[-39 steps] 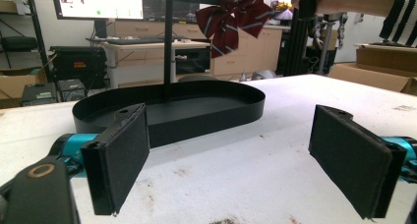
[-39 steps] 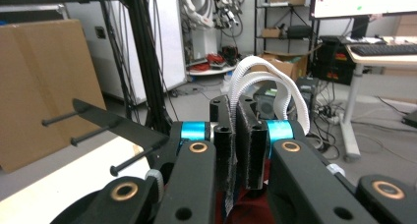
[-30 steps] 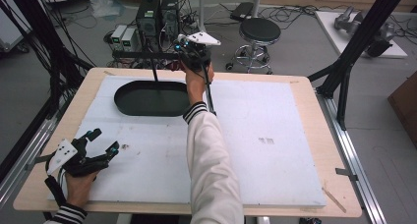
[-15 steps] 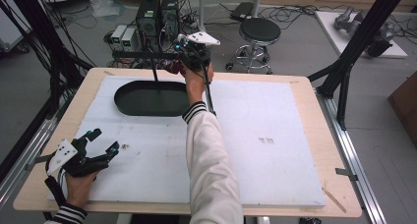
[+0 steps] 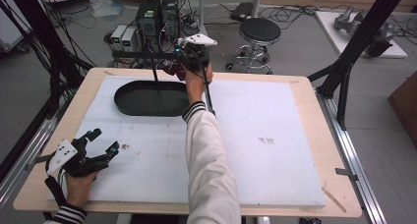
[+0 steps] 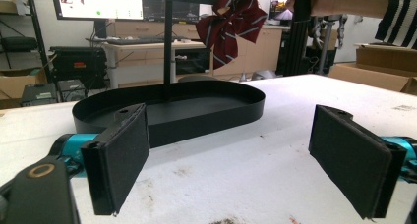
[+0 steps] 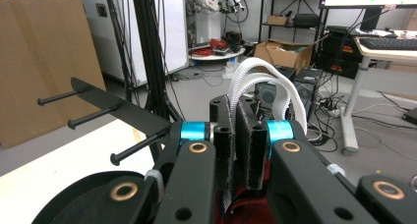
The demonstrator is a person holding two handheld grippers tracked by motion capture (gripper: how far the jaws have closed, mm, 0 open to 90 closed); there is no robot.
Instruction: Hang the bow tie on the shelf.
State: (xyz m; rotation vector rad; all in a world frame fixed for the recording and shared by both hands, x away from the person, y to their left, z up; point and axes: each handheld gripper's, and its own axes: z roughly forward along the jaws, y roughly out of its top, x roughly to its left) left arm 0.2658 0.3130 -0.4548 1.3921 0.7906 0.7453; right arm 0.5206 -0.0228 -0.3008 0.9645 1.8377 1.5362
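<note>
A black stand has an oval tray base (image 5: 147,100), a thin pole (image 5: 155,72) and a top bar (image 5: 140,53) with pegs (image 7: 56,97). My right gripper (image 5: 189,63) is raised at the bar's right end. It is shut on a white ribbed band (image 7: 265,81) that carries a dark red striped bow (image 6: 233,25). The bow (image 5: 173,68) hangs just below the jaws, beside the bar. Red cloth (image 7: 246,211) shows under the closed pads. My left gripper (image 5: 104,140) rests low at the table's front left. It is open and empty, facing the tray (image 6: 196,111).
A white sheet (image 5: 275,145) covers the wooden table (image 5: 324,135). The right forearm in a pale sleeve (image 5: 206,160) crosses the middle of the table. Computers (image 5: 157,17), a stool (image 5: 259,32) and black frame posts (image 5: 354,57) stand beyond the far edge.
My right gripper with the bow has edged slightly left and down by the bar. The left gripper has stayed still.
</note>
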